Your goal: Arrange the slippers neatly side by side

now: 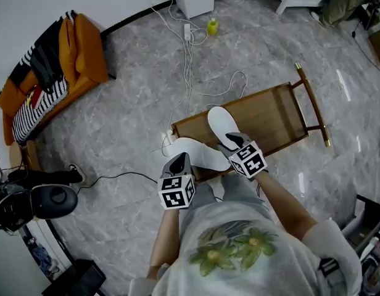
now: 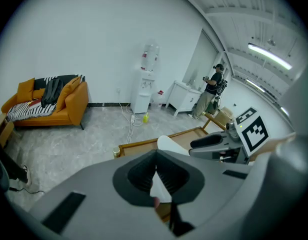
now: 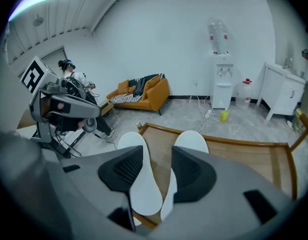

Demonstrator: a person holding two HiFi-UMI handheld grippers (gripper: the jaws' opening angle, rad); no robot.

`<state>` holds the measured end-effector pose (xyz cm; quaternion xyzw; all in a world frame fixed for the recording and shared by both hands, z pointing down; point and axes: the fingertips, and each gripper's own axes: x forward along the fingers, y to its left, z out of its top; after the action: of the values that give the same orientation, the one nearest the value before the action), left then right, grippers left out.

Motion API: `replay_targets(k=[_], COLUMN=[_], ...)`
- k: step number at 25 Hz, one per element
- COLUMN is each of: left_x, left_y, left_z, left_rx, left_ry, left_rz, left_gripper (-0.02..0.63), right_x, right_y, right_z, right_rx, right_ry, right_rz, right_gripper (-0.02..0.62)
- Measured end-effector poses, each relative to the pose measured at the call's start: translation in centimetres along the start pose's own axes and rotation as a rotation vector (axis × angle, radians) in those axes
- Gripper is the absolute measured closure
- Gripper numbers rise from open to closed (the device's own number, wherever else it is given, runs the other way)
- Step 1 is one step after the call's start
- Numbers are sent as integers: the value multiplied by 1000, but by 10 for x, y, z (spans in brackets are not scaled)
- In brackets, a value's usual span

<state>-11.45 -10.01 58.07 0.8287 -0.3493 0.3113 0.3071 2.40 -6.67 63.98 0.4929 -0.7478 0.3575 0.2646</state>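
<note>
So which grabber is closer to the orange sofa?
Left. The left gripper is on the side toward the orange sofa, at the edge of the wooden tray. The right gripper is over the tray, farther from the sofa.

Two white slippers [image 3: 141, 184] adjacent on wooden tray [image 3: 244, 154]

No readable words, numbers or brand names anywhere. Only black-and-white square marker patterns, codes rather than letters, on the cube [image 1: 177, 192] of the left gripper [image 1: 177, 163] and the cube [image 1: 249, 160] of the right gripper [image 1: 229, 142]. Red label on the water dispenser bottle [image 2: 150, 56] by the far wall, too small to read. Flower print without lettering on the person's shirt [image 1: 239, 251].
</note>
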Motion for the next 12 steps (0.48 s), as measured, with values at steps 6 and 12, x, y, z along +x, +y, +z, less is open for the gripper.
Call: replay_targets(k=[6, 12], left_x=[-9, -17], left_y=[3, 8], left_z=[-2, -6], left_rx=[-20, -37], left_ry=[-18, -34], left_rz=[25, 52], left_gripper=[591, 591], right_x=[2, 10], right_y=[29, 52], right_z=[-1, -2], right_rx=[-71, -142], right_ry=[14, 33], right_rz=[88, 155], right_gripper=[422, 419])
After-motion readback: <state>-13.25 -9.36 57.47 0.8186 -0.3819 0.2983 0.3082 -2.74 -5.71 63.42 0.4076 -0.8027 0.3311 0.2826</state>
